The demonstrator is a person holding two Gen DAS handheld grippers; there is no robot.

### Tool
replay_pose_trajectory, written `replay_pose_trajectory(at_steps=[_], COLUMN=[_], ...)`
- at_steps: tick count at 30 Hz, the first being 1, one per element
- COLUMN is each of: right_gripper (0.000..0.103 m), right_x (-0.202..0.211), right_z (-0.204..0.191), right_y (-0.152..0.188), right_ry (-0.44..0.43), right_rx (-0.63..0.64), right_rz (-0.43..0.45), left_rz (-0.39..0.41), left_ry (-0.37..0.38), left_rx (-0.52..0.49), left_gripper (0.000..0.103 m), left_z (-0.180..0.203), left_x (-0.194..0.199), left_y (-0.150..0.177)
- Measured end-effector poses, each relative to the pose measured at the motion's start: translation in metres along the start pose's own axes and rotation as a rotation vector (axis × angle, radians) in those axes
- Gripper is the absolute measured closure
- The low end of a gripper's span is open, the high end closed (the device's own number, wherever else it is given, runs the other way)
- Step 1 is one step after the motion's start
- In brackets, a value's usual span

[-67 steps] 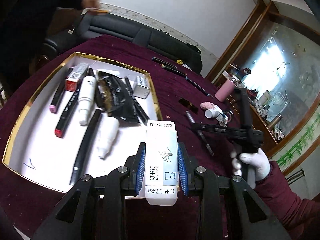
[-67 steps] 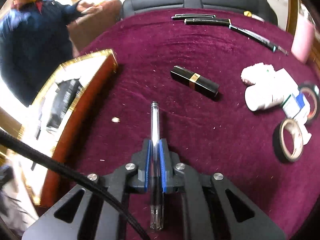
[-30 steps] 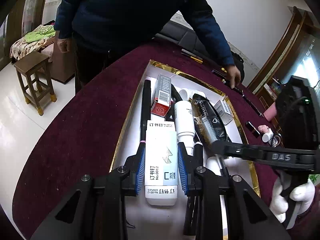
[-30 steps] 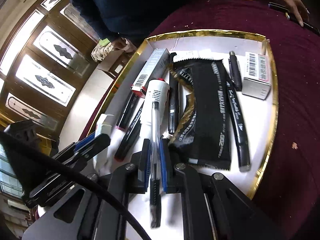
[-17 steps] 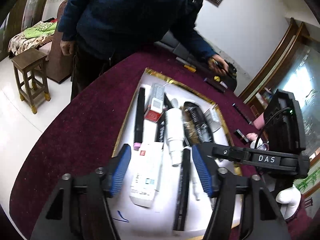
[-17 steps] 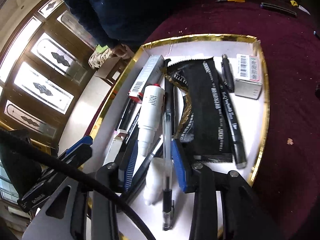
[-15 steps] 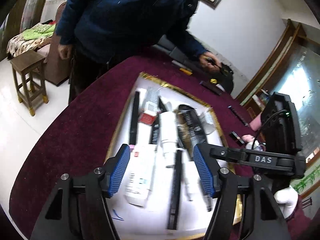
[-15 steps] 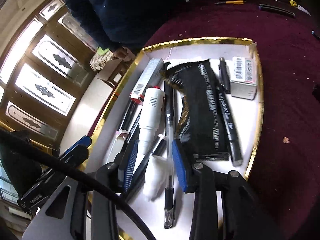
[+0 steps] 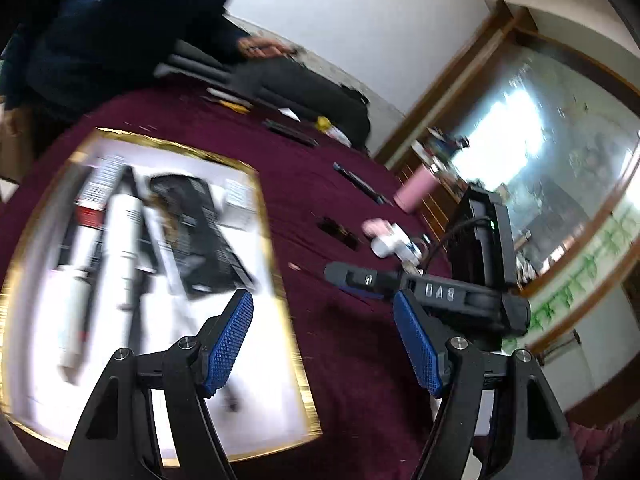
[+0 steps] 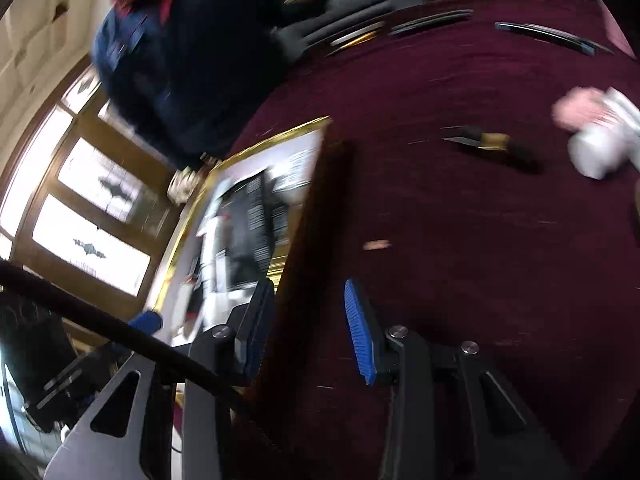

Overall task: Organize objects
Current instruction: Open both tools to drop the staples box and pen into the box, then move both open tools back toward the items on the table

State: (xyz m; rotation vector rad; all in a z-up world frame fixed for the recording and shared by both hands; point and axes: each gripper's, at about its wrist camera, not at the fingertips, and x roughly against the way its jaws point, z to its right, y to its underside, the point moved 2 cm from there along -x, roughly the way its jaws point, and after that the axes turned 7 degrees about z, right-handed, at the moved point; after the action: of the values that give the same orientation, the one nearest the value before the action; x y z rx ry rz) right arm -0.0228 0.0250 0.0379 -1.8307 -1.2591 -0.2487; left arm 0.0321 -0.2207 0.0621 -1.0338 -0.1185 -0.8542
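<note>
A gold-rimmed white tray [image 9: 276, 280] lies on the dark red tablecloth, blurred by motion, holding white bottles [image 9: 120, 232], markers and a black pouch [image 9: 200, 232]. My left gripper [image 9: 322, 300] hangs over the tray's right rim and the cloth; its jaws are opening and nothing is between them. To its right my right gripper [image 9: 344, 280] is seen side-on. In the right wrist view the right gripper [image 10: 308, 300] stands open and empty over the tray's [image 10: 280, 132] dark side wall. A black-and-gold lipstick tube [image 10: 496, 144] lies on the cloth ahead.
A person in a dark blue jacket [image 10: 180, 60] leans over the table's far side. Pens [image 10: 552, 36] lie along the far edge. A white roll with something pink [image 10: 592, 152] sits right of the lipstick. A pink cup [image 9: 416, 192] stands beyond.
The left gripper let go of the staples box and the right one let go of the pen; both now lie in the tray. Both grippers have swung right, off the tray toward the cloth.
</note>
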Motion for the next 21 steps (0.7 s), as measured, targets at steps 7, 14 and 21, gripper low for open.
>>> replay_pose_trajectory(at_steps=[7, 14, 21], right_gripper=[0.068, 0.059, 0.054], right_x=[0.059, 0.119, 0.137], right_z=[0.088, 0.145, 0.192], right_y=[-0.028, -0.059, -0.049], right_ry=[0.056, 0.103, 0.041], right_rx=[-0.137, -0.188, -0.351], right_rz=[0.146, 0.331, 0.35], left_rz=[-0.119, -0.163, -0.2], left_ry=[0.013, -0.061, -0.194], left_rx=[-0.043, -0.026, 0.003], left_gripper=[0.036, 0.036, 0.037], left_z=[0.048, 0.066, 0.063], left_x=[-0.054, -0.103, -0.169], left_y=[0.012, 0.002, -0.014])
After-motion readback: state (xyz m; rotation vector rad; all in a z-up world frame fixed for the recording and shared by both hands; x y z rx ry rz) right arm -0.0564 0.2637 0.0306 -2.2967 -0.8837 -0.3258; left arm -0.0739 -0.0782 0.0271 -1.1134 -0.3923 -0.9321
